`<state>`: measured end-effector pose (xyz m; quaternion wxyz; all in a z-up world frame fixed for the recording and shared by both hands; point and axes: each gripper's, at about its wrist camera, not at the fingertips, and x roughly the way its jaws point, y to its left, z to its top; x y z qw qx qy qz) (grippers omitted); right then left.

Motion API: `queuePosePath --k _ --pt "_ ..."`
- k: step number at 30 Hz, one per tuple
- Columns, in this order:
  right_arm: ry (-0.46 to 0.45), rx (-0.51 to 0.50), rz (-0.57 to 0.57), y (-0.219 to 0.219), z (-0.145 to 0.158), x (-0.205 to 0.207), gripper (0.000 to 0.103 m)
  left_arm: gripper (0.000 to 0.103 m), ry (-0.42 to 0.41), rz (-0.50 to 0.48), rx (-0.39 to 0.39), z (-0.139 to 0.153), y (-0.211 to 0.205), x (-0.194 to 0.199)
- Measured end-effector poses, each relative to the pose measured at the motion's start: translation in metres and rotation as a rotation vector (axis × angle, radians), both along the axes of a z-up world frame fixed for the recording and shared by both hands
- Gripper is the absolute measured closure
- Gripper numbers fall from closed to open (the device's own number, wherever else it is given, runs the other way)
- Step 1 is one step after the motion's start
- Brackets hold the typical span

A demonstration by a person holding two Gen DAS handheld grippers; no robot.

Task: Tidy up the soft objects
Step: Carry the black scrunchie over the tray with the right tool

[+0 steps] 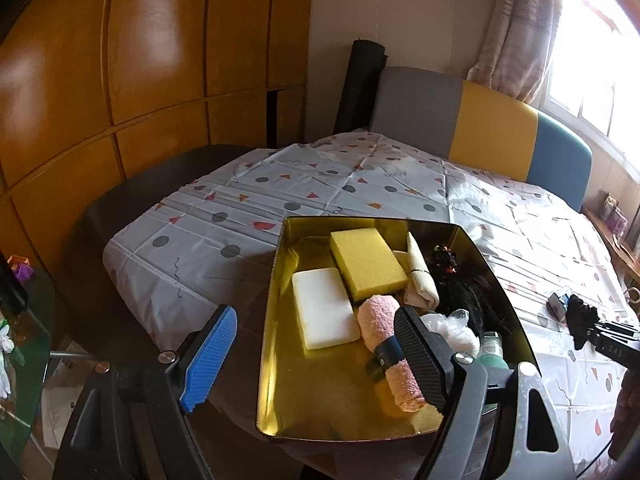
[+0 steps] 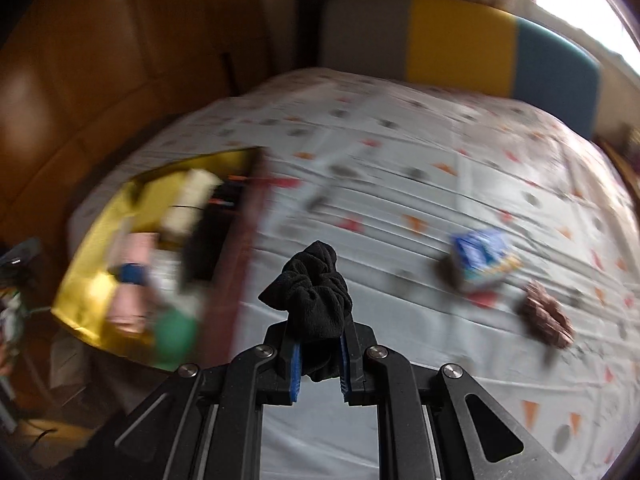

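My right gripper (image 2: 319,354) is clamped tight on a black scrunchie (image 2: 310,300), which bunches up out of the pads, clear of the patterned cloth (image 2: 400,200) below. It's the carry step: item picked, not yet dropped off. The gold tray (image 1: 276,320) sits to the left of it in the right wrist view, blurred, w/ stuff already inside.

In the left wrist view the tray holds a yellow sponge (image 1: 366,262), a white sponge (image 1: 322,308), a rolled pink towel (image 1: 386,344), a cream cloth roll (image 1: 418,276), a black hairy thing (image 1: 464,288), some clear plastic (image 1: 452,328) & a green bottle (image 1: 494,350). My left gripper (image 1: 316,360) hangs w/ fingers wide apart, holding nothing; one finger is outside the tray's near-left wall, the other over the pink towel. Can't tell if it touches.

Next, I reckon: bring the scrunchie over the tray's right wall, find a free patch (bare gold near the front), then let go. Risk: fabric snagging on the pads.

Still out on the cloth: a blue-and-white packet (image 2: 480,258) & a brown knit thing (image 2: 546,320), prob. next in line.
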<state>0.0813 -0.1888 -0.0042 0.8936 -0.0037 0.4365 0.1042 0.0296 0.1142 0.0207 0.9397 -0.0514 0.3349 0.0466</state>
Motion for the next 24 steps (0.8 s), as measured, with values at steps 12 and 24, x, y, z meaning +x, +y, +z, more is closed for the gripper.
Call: queuePosePath --k 12,24 --pt "0.035 0.103 0.332 0.151 0.002 0.012 0.089 0.021 -0.018 0.069 0.001 0.005 0.025 -0.005" --pt "0.125 -0.033 0.482 0.245 -0.050 0.020 0.089 0.021 0.001 0.147 -0.003 -0.003 0.058 -0.011"
